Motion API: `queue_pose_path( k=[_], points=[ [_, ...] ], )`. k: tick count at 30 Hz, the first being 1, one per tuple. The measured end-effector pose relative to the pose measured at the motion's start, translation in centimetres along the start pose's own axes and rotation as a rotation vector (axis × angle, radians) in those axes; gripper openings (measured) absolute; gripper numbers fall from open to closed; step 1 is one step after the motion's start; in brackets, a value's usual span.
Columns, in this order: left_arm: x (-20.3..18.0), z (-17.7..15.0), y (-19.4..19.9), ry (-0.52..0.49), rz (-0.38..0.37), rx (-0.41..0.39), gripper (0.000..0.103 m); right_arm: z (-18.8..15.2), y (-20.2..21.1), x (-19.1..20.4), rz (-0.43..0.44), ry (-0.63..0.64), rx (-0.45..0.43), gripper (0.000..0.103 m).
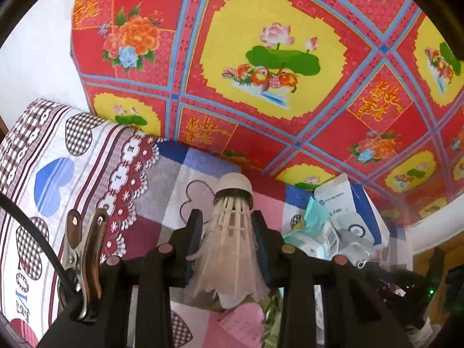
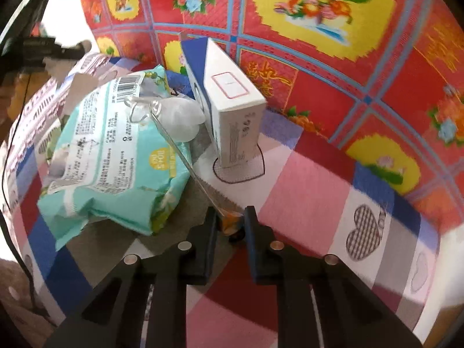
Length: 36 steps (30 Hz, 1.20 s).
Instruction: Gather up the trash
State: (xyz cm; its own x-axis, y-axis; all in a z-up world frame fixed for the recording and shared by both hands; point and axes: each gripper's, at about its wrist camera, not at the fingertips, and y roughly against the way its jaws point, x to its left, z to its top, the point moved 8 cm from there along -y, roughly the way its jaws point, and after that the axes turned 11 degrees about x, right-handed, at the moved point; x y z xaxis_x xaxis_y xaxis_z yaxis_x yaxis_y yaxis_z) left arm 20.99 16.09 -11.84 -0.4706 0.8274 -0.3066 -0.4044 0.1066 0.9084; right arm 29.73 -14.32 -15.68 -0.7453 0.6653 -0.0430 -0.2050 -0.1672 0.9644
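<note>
Patchwork bedding is running under everything we are looking at, so we are starting at the left. In the left wrist view a metal spring clamp with rust-brown handles (image 1: 82,249) is sitting at the camera's edge, seemingly part of our rig rather than trash. Beside it, our left gripper (image 1: 227,232) is clenching a white feathered shuttlecock with a rounded cork tip (image 1: 232,226); we are pinching it across the feather skirt, cork pointing forward, probably because the narrow waist gives the pads something firm to bite on. It is hanging lifted above the checked pink, blue and white heart-print quilt (image 1: 145,179).

Further right, the remaining litter is lying heaped together against the red, yellow and blue floral woven mat (image 2: 333,92) that is rising behind the bed: a mint-green soft plastic wipes pack with a barcode (image 2: 116,156), a crumpled clear plastic blister piece (image 2: 179,119) resting on top of it, and a white and blue cardboard box standing upright (image 2: 232,107) just beside them.

In the right wrist view, our right gripper (image 2: 230,220) is closing on a small orange-and-clear scrap (image 2: 229,221), which we cannot identify; a thin transparent strip (image 2: 179,150) is stretching from it toward the blister piece, so we are judging the two to be joined. We are gripping low at that tail, likely because it is the nearest free end.
</note>
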Motion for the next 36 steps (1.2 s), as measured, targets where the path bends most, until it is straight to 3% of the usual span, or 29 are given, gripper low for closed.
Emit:
queue_pose_path(
  k=[6,18,26,36],
  points=[
    [1.7,-2.2,0.4,-0.013,0.044,0.029,0.036,-2.1,2.0,0.9,0.024,-0.085,-0.032,0.019],
    [4.2,-7.1,0.9,-0.002,0.042,0.090,0.036,-5.3,4.9,3.6,0.117,-0.248,-0.078,0.019],
    [5.9,-10.2,0.9,-0.026,0.068,0.125,0.038,-6.7,6.4,6.1,0.127,-0.299,-0.105,0.019],
    [7.1,-12.6,0.6,-0.047,0.068,0.148,0.042,-6.0,9.2,9.4,0.165,-0.327,-0.169,0.019]
  ],
)
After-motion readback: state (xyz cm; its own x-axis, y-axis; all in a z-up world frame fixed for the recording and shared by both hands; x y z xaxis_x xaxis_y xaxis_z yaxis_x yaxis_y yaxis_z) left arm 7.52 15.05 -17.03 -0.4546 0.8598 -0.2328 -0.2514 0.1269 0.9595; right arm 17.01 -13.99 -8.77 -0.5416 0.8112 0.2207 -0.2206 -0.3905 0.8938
